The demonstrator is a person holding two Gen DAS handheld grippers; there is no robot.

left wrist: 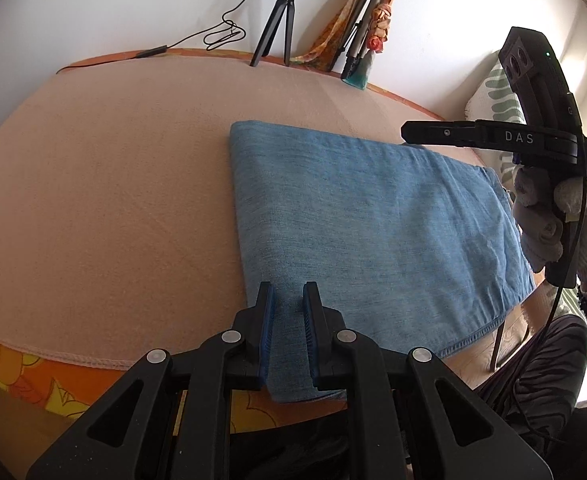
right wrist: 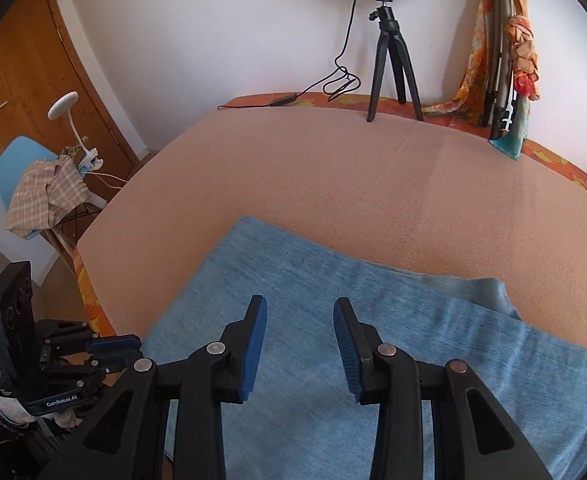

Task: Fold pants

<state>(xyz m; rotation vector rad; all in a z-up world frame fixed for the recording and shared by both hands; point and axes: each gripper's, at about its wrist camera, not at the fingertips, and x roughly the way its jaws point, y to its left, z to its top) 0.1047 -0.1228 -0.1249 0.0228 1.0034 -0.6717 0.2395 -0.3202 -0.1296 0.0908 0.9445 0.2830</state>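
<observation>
Jaws parted, both grippers (left wrist: 288,308) (right wrist: 299,332) hover level over folded pants (left wrist: 373,216).

Left gripper (left wrist: 288,298): black plastic linkage arms with triangular cut-outs, round silver pivot pins, ribbed blue pads on the inner faces of both fingers (left wrist: 267,312).
Left gripper body, from the right wrist view: black housing printed "GenRobot.AI" in white.
Right gripper (right wrist: 299,314): same black arms, silver pins, blue ribbed pads (right wrist: 255,344).
Right gripper body, from the left wrist view: "DAS" in pale letters, two round lenses, a small green light, a thin black cable.
Right hand (left wrist: 557,220): grey and white knit glove, dark patterned cuff.
</observation>
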